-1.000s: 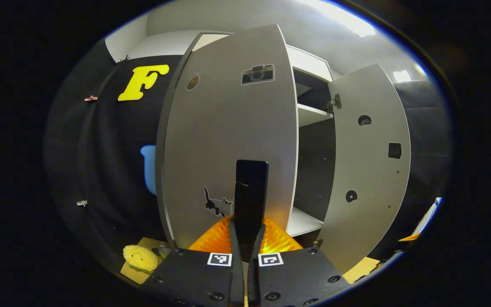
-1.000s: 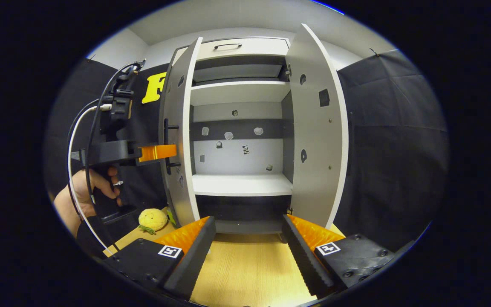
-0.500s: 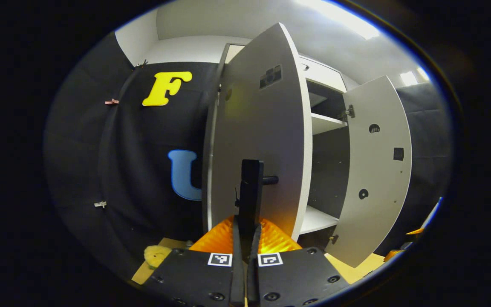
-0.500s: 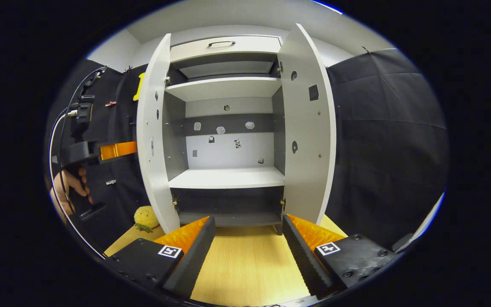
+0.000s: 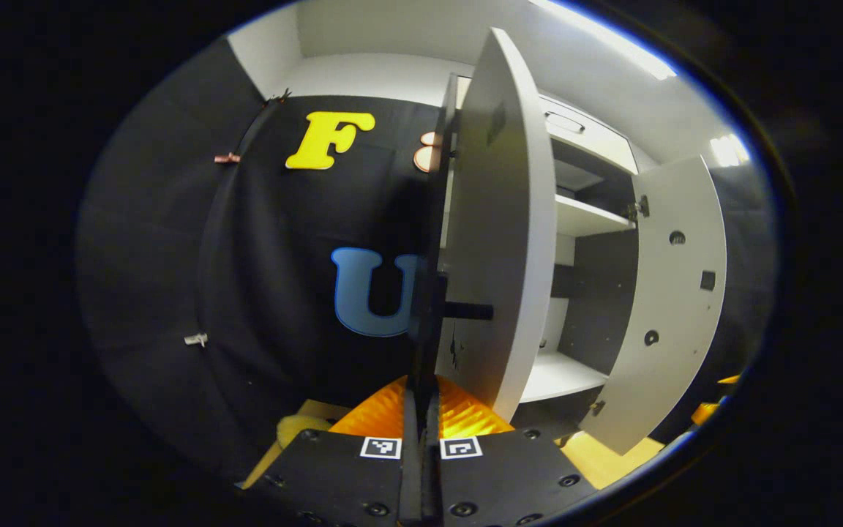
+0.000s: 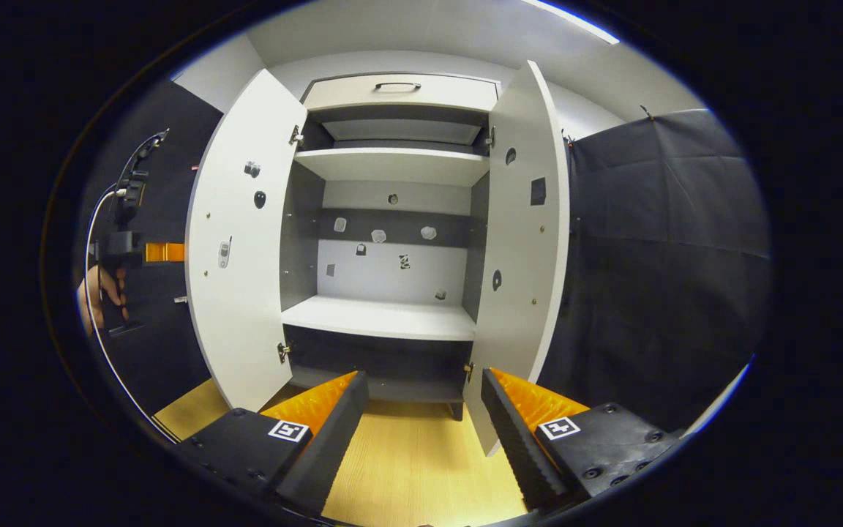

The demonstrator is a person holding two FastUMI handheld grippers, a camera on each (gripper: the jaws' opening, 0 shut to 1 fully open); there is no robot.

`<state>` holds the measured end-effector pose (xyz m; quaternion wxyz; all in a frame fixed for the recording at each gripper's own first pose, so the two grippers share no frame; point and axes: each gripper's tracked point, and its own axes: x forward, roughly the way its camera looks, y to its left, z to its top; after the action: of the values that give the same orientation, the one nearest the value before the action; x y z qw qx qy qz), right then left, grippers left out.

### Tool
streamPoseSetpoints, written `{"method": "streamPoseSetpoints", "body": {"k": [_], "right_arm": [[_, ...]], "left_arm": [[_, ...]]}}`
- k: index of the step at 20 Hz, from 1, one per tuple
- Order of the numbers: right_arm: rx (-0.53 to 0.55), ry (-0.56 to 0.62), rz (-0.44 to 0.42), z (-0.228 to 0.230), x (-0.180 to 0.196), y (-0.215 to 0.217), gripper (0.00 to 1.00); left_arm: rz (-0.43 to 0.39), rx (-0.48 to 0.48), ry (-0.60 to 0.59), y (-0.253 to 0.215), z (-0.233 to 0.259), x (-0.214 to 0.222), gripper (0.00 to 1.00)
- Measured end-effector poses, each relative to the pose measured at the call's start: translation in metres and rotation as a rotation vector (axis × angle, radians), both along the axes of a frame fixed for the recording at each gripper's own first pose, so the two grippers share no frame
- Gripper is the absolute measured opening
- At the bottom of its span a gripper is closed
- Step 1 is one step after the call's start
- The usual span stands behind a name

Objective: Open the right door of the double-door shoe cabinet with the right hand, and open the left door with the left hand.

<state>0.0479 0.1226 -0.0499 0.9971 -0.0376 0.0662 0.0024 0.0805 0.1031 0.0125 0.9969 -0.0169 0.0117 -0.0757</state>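
Left door point(image 6: 235, 241): swung out, left of the shelf point(image 6: 381, 318).
Right door point(image 6: 524, 234): swung out, right of it.
Drawer point(image 6: 399, 91): on top.

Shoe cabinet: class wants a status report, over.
Left hand-held gripper shut on left door handle. Right hand-held gripper open, holding nothing. Left door and right door both open. Nothing in the way.

The left gripper point(image 5: 423, 380) sits at the bottom centre of the left gripper view, fingers pressed together. The right gripper point(image 6: 425, 388), bottom centre of its own view, is spread wide (nothing between). A hand point(image 6: 96, 293) shows at the far left.
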Motion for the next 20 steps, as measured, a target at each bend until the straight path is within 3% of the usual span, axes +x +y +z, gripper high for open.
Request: {"method": "streamPoseSetpoints", "body": {"k": [3,13,15,18,20], "right_arm": [[0.039,-0.002,-0.029,0.007,0.003,-0.009,0.98],[0.082,-0.025,-0.065,0.039,0.016,-0.034,0.98],[0.084,-0.034,-0.068,0.046,0.022,-0.044,0.98],[0.064,-0.076,-0.063,0.065,0.033,-0.058,0.98],[0.064,-0.094,-0.04,0.072,0.035,-0.063,0.98]], "left_arm": [[0.034,0.075,-0.01,0.006,0.0,-0.001,0.05],[0.107,0.094,-0.043,-0.008,0.018,-0.05,0.05],[0.19,0.154,-0.046,-0.007,0.014,-0.062,0.05],[0.207,0.166,-0.054,-0.044,0.007,-0.077,0.06],[0.167,0.154,-0.056,-0.076,-0.002,-0.088,0.14]]}}
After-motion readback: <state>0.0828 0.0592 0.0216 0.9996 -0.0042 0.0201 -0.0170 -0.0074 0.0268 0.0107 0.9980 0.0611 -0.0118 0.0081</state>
